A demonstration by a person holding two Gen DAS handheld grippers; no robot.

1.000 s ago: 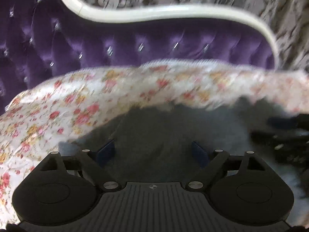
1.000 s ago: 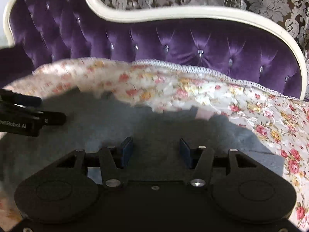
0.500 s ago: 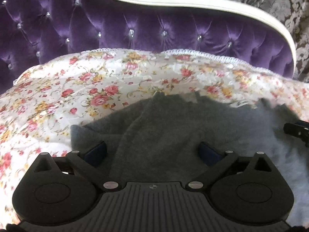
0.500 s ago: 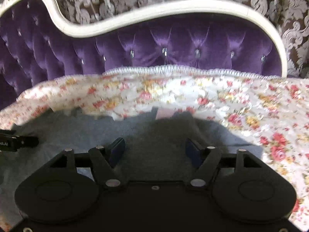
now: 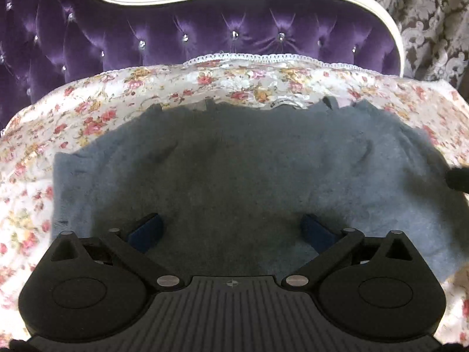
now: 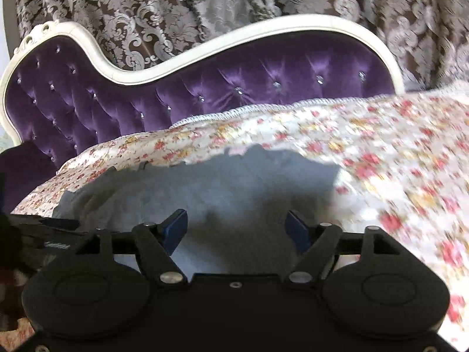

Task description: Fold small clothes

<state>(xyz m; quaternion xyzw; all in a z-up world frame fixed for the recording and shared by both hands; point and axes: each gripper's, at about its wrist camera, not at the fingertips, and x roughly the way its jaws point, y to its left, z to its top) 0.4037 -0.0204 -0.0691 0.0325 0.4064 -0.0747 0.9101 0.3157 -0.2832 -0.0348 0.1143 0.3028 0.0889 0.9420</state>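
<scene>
A brown curtain with a silver damask pattern [image 6: 205,8] hangs behind everything. In front of it stands a tufted purple velvet sofa with a curved white frame [image 5: 205,38], its buttoned backrest running across the top of both views. A white floral cover with red and yellow roses and a lace edge [image 5: 88,111] is spread over the sofa seat, and its lace hem lies along the foot of the backrest.

The grey-blue fleecy small garment [image 5: 234,170] lies spread flat on that cover, filling the middle of the seat. Its far edge, ragged in outline, stops a little short of the back edge of the seat, and floral cover shows along its left and right sides. In the right wrist view the garment [image 6: 234,182] reaches from the left part of the seat to about the middle, with bare floral cover to its right; this view is blurred.

The left gripper [image 5: 231,231] hovers over the near part of the garment, its blue-padded fingers [image 5: 146,230] spread wide apart and holding nothing. The right gripper [image 6: 237,228] is likewise over the near part of the garment, its fingers [image 6: 176,227] spread with only cloth showing between them. Whether either touches the cloth cannot be told.
</scene>
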